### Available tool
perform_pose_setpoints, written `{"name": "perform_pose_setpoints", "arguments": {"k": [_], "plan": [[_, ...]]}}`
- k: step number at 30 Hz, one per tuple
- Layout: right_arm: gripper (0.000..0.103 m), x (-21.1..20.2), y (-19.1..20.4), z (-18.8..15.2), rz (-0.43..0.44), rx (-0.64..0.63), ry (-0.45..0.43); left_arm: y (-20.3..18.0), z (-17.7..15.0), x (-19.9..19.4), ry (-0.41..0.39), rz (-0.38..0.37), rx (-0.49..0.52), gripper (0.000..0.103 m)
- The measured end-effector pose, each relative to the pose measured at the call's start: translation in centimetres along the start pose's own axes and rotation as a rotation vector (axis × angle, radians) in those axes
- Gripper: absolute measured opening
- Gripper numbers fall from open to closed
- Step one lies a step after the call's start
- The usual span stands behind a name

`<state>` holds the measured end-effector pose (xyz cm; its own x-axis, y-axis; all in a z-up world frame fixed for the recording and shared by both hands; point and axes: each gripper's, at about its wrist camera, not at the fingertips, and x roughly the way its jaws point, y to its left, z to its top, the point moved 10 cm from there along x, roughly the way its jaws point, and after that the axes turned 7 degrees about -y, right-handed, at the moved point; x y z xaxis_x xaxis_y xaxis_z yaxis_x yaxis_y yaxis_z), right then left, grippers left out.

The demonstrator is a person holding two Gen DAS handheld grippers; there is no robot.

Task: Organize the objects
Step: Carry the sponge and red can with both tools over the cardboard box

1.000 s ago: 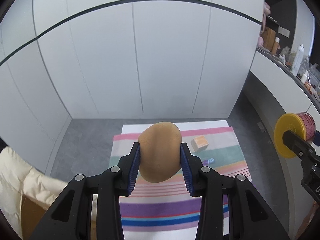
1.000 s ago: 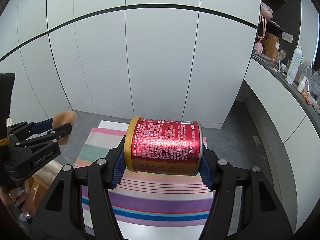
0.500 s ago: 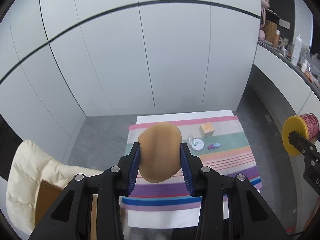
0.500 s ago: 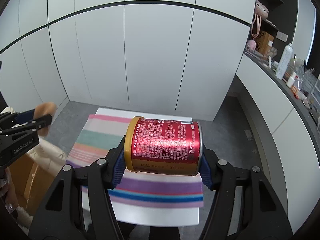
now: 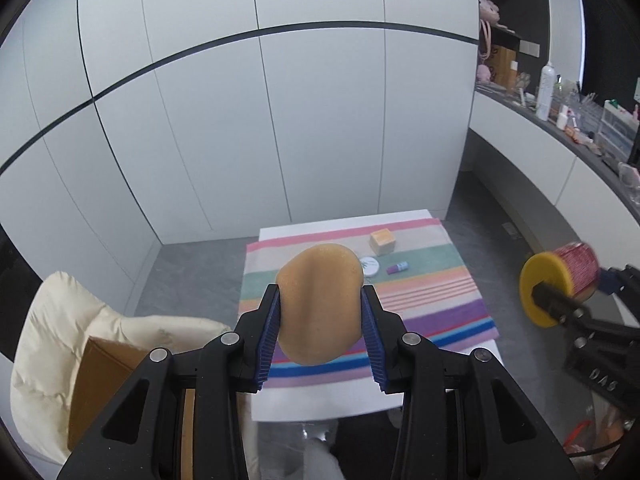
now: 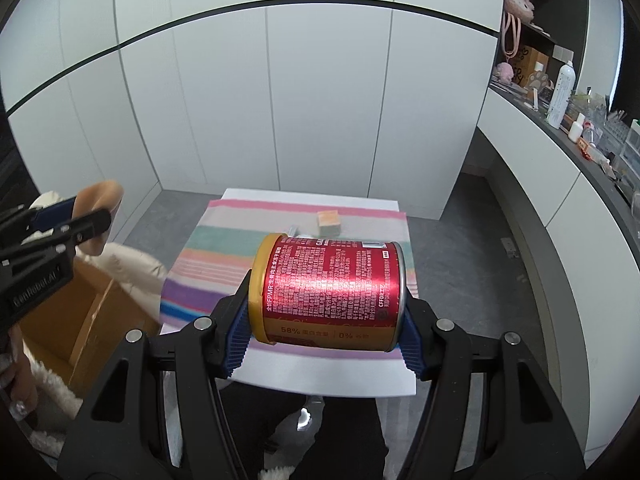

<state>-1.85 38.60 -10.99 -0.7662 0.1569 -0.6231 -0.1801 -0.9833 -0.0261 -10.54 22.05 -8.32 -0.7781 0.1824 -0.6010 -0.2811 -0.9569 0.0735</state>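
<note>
Left gripper is clenched on a tan, potato-shaped object, its blue ribbed pads pressing both sides and holding it in the air above the near edge of a small white worktop. Right gripper is likewise clenched, grasping a red can with a yellow lid; the can lies sideways between the pads, lid end to the gripper's left. Below and ahead of both grippers, a striped cloth covers the worktop. On the cloth, beyond the tan object, sit a small orange cube, a round white tin and a tiny purple tube, near one another. To the left of the left gripper, an open cardboard box rests on a cream padded chair. White cabinet doors fill the background.
</note>
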Motion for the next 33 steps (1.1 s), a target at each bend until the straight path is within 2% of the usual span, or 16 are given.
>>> {"name": "perform_pose_setpoints", "arguments": {"k": [4,6,8,12,16,25,33], "plan": [[0.064,-1.6,0.7,-2.1,0.016,0.003,0.011,0.5,-1.2,-1.2,-0.005,-0.006,-0.003,0.04],[0.064,-2.1,0.8,-2.8,0.026,0.015,0.014,1.3,-2.4,-2.0,-0.012,0.015,-0.009,0.04],[0.064,-2.4,0.8,-3.9,0.019,0.018,0.027,1.5,-3.6,-2.2,0.007,0.023,0.013,0.04],[0.064,-3.1,0.6,-6.3,0.001,0.036,0.058,2.4,-5.5,-2.5,0.051,0.012,-0.013,0.04],[0.064,-3.9,0.5,-8.7,0.023,0.074,0.088,2.9,-6.8,-2.8,0.073,0.014,-0.022,0.04],[0.064,-4.3,-0.6,-9.2,0.005,0.1,0.092,3.5,-7.0,-2.3,0.091,0.009,-0.035,0.04],[0.064,-3.0,0.1,-9.3,0.002,0.091,0.12,5.0,-8.0,-0.9,0.127,0.025,-0.066,0.04]]}}
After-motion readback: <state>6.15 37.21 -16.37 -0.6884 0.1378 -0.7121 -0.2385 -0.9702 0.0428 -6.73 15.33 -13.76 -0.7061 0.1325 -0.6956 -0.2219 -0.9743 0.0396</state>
